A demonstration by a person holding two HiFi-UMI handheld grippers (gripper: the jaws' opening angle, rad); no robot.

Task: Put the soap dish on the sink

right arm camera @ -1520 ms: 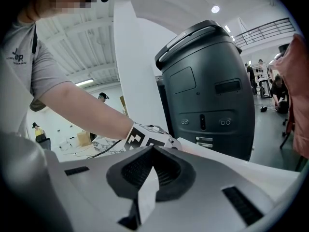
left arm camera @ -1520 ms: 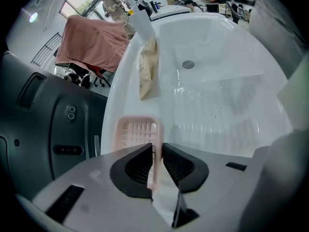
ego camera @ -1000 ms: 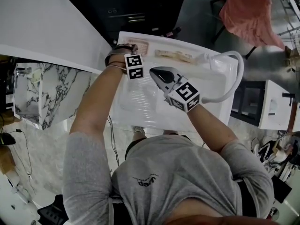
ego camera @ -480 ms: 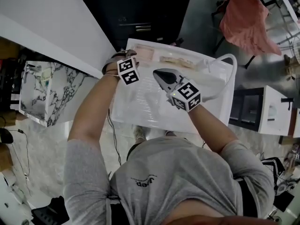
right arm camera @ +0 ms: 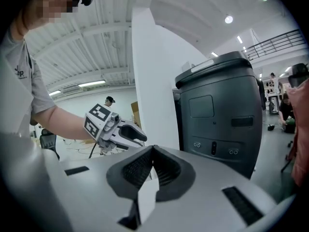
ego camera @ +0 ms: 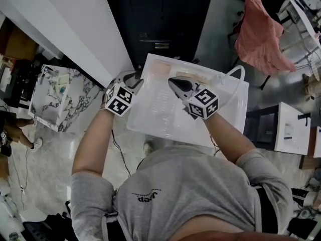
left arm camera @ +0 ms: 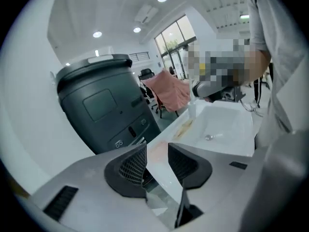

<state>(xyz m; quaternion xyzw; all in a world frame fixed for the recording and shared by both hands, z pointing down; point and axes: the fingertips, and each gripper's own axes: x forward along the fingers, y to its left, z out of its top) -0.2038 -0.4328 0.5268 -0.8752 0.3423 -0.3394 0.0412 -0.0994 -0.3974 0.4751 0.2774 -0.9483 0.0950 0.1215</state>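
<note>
The soap dish (ego camera: pixel 161 67), a flat pale pink tray, lies on the back rim of the white sink (ego camera: pixel 150 127) near its left corner. In the left gripper view the soap dish (left arm camera: pixel 157 150) shows beyond the gap in the jaws. My left gripper (ego camera: pixel 134 78) hangs off the sink's left edge, apart from the dish; its jaws are closing with nothing between them. The right gripper (ego camera: pixel 173 81) hovers over the basin, shut and holding nothing. The right gripper view has the left gripper (right arm camera: pixel 143 138) in the air at its left.
A dark grey bin-like machine (ego camera: pixel 160 19) stands right behind the sink, a white wall (ego camera: pixel 75 29) to its left. A white arched faucet (ego camera: pixel 239 70) rises at the sink's right. A marble counter (ego camera: pixel 55 94) is at the left, a pink cloth (ego camera: pixel 263 31) at the far right.
The left gripper has come off the sink's back left corner, where the dish lies, moving left and up with its wrist rolled. The right gripper has risen a little.
</note>
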